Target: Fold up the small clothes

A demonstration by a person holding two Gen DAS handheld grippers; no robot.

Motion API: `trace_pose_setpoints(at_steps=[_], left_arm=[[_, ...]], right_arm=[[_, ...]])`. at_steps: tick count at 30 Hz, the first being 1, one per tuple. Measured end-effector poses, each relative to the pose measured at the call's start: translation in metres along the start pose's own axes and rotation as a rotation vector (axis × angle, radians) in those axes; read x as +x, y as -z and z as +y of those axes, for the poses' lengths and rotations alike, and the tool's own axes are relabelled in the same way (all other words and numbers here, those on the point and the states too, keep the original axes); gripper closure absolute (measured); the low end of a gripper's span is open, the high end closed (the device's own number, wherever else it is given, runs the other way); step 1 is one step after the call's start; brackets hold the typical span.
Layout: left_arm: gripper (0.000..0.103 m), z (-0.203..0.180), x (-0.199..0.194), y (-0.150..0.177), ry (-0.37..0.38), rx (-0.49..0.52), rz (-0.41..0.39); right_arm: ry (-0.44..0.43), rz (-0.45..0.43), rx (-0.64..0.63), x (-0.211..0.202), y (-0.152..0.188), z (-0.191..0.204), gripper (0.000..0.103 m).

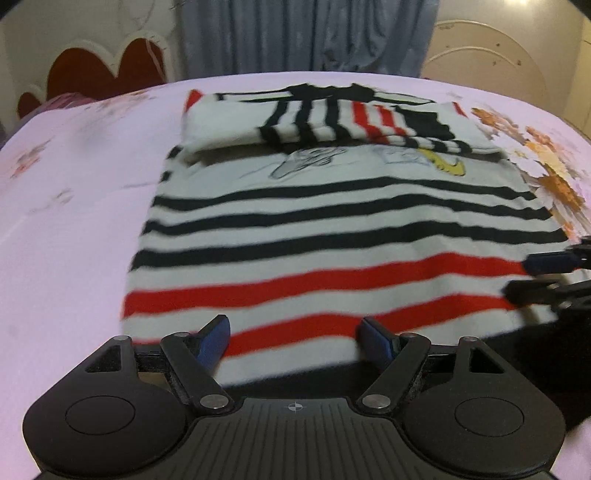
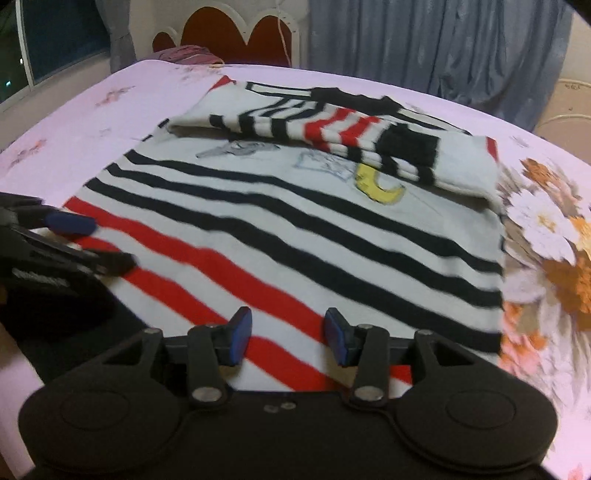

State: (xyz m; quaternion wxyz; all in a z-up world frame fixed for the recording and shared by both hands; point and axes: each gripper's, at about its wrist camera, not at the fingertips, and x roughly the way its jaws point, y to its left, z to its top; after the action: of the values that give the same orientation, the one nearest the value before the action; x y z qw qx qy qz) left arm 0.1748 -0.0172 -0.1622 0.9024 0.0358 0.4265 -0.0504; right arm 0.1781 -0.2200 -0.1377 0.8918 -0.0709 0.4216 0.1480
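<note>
A small white sweater (image 1: 332, 229) with black and red stripes lies flat on the pink bed sheet (image 1: 66, 221); it also shows in the right wrist view (image 2: 295, 236). Its sleeves (image 1: 332, 122) are folded across the chest at the far end. My left gripper (image 1: 295, 339) is open, its blue-padded fingers over the near hem on the sweater's left part. My right gripper (image 2: 288, 332) is open over the near hem on the right part. Each gripper shows in the other view, the right one (image 1: 532, 275) at the right edge and the left one (image 2: 96, 243) at the left edge.
The sheet has an orange and white flower print (image 2: 554, 236) right of the sweater. A red scalloped headboard (image 1: 103, 70) and blue curtains (image 1: 303, 33) stand beyond the bed. A folded pink cloth (image 2: 192, 55) lies at the far edge. A window (image 2: 62, 37) is at the left.
</note>
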Motion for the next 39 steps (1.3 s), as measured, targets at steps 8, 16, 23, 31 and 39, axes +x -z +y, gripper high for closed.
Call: trace_pose_setpoints(at_steps=[8, 16, 23, 31, 39], left_arm=[[0.022, 0.023, -0.018, 0.02, -0.002, -0.038, 0.037], [0.021, 0.033, -0.025, 0.023, 0.06, -0.018, 0.023], [0.021, 0.055, -0.043, 0.038, 0.05, -0.043, -0.01], [0.021, 0.083, -0.044, 0.061, 0.125, -0.118, 0.034], [0.04, 0.081, -0.036, 0.057, 0.284, -0.191, 0.06]], right_arm=[[0.097, 0.008, 0.103, -0.022, 0.027, -0.019, 0.057], [0.205, 0.006, 0.217, -0.037, 0.04, -0.012, 0.043], [0.302, 0.02, 0.321, -0.059, 0.059, -0.011, 0.03], [0.283, 0.041, 0.457, -0.074, 0.089, -0.002, 0.031], [0.24, 0.037, 0.472, -0.072, 0.088, 0.007, 0.069]])
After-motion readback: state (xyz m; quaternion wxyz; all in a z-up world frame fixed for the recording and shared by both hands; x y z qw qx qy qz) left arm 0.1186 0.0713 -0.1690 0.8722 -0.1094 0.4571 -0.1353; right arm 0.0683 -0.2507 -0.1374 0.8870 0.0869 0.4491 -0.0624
